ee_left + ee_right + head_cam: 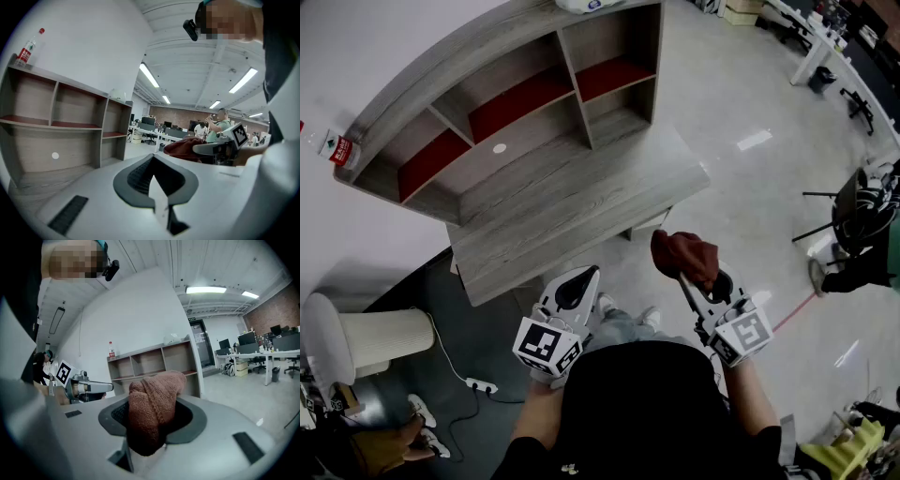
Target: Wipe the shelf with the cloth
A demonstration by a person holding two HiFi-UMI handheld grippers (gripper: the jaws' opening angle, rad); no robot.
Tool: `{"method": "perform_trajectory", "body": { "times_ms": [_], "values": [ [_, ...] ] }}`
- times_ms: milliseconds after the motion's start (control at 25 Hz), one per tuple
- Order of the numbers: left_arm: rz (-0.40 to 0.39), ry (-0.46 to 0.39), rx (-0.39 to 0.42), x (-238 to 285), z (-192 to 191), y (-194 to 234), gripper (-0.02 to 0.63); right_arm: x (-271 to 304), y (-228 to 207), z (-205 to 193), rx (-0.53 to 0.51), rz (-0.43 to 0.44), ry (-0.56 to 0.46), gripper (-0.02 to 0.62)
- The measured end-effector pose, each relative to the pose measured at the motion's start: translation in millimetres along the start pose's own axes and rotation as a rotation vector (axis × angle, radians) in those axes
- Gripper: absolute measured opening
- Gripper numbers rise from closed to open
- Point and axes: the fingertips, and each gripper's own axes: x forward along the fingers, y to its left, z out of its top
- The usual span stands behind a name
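Both fingers of the right gripper (682, 278) clamp the cloth (152, 404) between them; left gripper (157, 194) fingers together

Brown cloth (152, 406) bunched in the right gripper (150, 427), shelf (152, 362) beyond.

We are in an open-plan office: toward the right of the right gripper view we see long white desks (281, 352) with monitors (246, 338), wheeled chairs (293, 365), and strip lights (206, 289) overhead.
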Motion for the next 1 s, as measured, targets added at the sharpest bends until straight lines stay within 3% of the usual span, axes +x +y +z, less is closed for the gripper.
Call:
{"method": "perform_trajectory", "body": {
  "times_ms": [160,600,1000],
  "values": [
    [-0.015,-0.039,-0.025,-5,4,13,0.008,15,6,5,-0.017,0.01,0.006,0.156],
    [0.029,-0.028,-0.018,-24,3,103,0.008,98,27,12,0.0,-0.015,0.04,0.161],
    [-0.004,0.037,-0.061,-24,-22,156,0.008,161,29,1,0.028,-0.046,0.094,0.164]
  ]
}}
